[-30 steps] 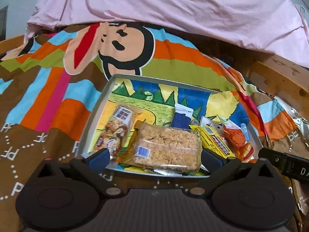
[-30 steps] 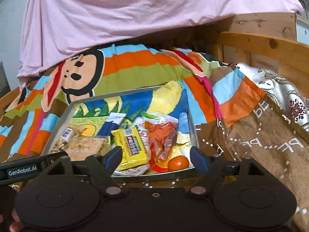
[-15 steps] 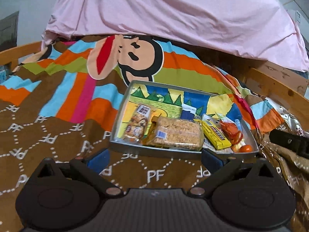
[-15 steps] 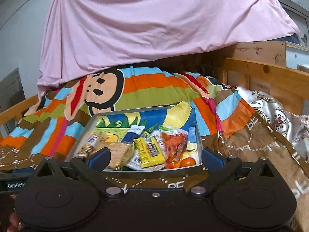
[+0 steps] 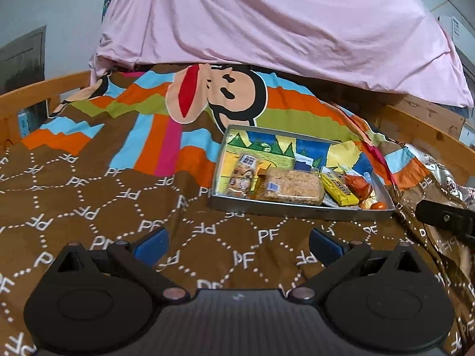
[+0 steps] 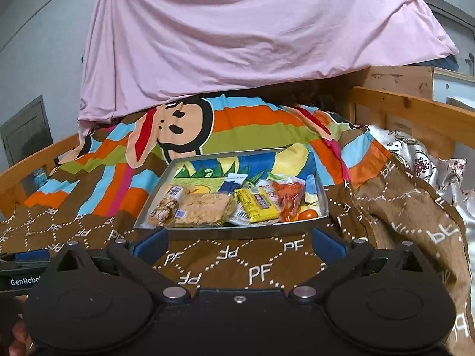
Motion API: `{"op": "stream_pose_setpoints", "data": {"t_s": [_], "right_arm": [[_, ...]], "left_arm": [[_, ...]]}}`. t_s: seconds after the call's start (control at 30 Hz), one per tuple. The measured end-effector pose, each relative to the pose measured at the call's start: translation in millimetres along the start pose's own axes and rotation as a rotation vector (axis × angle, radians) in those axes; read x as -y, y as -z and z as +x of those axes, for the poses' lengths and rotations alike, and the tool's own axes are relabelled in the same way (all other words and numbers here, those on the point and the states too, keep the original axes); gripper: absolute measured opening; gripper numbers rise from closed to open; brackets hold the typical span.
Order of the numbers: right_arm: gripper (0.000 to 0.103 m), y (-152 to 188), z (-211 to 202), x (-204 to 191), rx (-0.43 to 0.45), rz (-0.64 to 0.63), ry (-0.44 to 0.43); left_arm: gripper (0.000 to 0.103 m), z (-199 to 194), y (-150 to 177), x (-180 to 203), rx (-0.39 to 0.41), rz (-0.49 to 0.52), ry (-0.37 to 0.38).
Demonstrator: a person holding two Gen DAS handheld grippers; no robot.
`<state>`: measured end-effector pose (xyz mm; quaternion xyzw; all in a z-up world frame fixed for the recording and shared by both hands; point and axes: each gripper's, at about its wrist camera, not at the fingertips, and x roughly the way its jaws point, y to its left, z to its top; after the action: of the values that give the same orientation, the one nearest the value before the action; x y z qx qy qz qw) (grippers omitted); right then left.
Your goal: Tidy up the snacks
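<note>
Brown blanket (image 5: 89, 207) covers the bed; both grippers have drawn back from the tray (image 6: 237, 233) since a second ago, so sorting looks finished; right gripper (image 6: 239, 241) has just been opening, empty; left gripper (image 5: 237, 241) spread wide, empty; snacks (image 6: 255, 203) lie along the tray's near wall; bare blanket lies left, wooden rail (image 6: 415, 109) hems the right
</note>
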<state>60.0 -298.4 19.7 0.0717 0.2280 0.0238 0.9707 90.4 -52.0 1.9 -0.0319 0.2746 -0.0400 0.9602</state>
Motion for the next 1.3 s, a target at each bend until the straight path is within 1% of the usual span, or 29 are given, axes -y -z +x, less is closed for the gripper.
{"op": "stream_pose_setpoints", "data": {"t_s": [0.17,0.47,1.3], "right_arm": [[0.102,7.2,-7.7,-10.7,-0.015,-0.031,-0.003],[0.102,11.2,-10.8,-16.9,-0.024,-0.057,0.008],[0.102,13.4,-5.7,-17.3,-0.049,-0.072,0.012]], "left_arm": [[0.103,-12.7,6.4,-7.7,0.002,-0.007,-0.008],[0.102,-21.4,13.6,-13.6,0.005,0.0,-0.013],[0.102,-20.7,15.3,-17.4,-0.002,-0.004,-0.026]]}}
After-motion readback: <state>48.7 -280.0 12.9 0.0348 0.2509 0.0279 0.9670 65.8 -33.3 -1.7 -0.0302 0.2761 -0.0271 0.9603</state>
